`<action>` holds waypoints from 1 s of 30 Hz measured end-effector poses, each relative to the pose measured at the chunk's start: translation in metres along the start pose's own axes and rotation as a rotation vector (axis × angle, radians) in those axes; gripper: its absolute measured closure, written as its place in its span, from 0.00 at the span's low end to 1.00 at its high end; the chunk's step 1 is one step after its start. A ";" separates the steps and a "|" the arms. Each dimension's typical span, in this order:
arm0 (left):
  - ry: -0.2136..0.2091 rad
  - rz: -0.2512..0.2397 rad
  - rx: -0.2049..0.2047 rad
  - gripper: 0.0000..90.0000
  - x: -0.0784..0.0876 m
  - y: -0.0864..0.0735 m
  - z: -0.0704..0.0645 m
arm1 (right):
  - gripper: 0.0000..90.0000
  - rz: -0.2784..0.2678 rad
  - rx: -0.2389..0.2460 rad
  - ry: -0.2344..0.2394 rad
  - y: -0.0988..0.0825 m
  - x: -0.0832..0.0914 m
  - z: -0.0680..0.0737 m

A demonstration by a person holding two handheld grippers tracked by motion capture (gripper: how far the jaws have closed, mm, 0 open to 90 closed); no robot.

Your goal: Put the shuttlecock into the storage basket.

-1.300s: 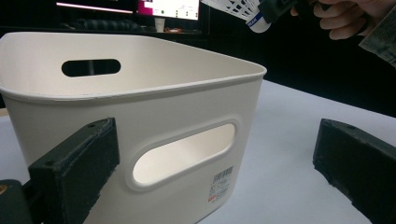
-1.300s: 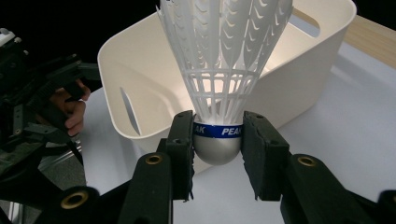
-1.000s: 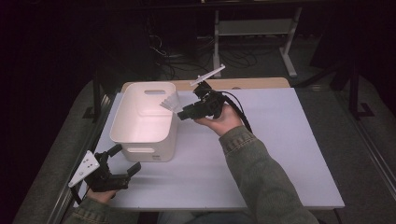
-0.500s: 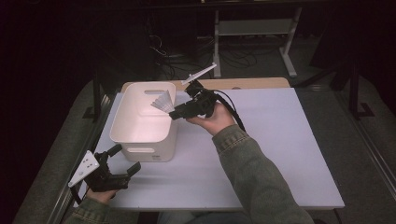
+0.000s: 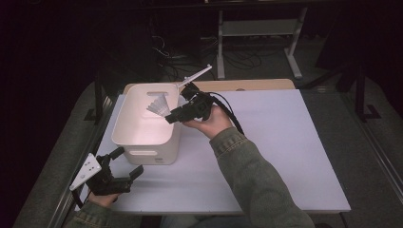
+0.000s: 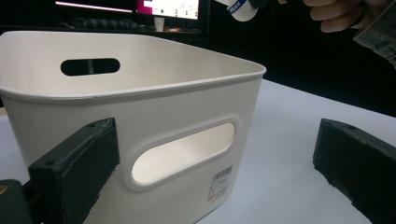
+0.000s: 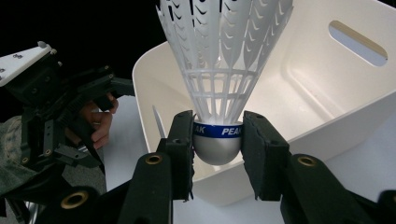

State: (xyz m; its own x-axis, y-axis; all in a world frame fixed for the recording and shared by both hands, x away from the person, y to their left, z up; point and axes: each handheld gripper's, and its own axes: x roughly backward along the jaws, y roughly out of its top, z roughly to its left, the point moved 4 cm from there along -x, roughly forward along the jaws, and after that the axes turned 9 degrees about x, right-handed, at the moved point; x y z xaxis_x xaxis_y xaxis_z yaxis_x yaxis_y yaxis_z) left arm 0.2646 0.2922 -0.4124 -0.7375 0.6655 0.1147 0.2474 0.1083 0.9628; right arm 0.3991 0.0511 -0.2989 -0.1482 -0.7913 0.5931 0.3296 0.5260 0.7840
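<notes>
A white plastic shuttlecock [image 7: 222, 79] with a grey cork and a blue band is held by its cork in my right gripper [image 7: 217, 140], which is shut on it. In the high view the shuttlecock [image 5: 159, 105] hangs over the right rim of the white bin [image 5: 124, 124], its skirt pointing over the inside, with my right gripper [image 5: 171, 117] at the rim. My left gripper [image 5: 128, 161] rests open near the table's front left corner, facing the bin's near wall [image 6: 177, 140]; nothing lies between its fingers [image 6: 79, 158].
The bin has handle slots in its walls and looks bare inside. A white table surface [image 5: 285, 142] stretches to the right of the bin. A wooden board [image 5: 256, 84] lies along the table's far edge. Dark floor and a metal stand lie beyond.
My right gripper has carried the shuttlecock a little to the left, from beside the bin's right rim to over it. The left gripper has kept still.
</notes>
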 end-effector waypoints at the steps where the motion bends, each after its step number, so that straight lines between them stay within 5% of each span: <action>1: 0.001 0.002 0.001 0.00 0.000 0.000 0.000 | 0.71 -0.004 0.018 -0.004 0.000 -0.003 -0.001; 30: -0.001 0.000 -0.007 0.00 0.001 0.000 0.001 | 0.71 0.016 0.033 0.050 0.006 -0.036 0.007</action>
State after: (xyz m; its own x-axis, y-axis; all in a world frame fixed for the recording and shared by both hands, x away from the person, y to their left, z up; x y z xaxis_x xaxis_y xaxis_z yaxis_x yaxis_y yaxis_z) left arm 0.2648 0.2937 -0.4121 -0.7371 0.6660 0.1150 0.2435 0.1030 0.9644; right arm 0.3996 0.0845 -0.3143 -0.0957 -0.7971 0.5963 0.3007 0.5479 0.7807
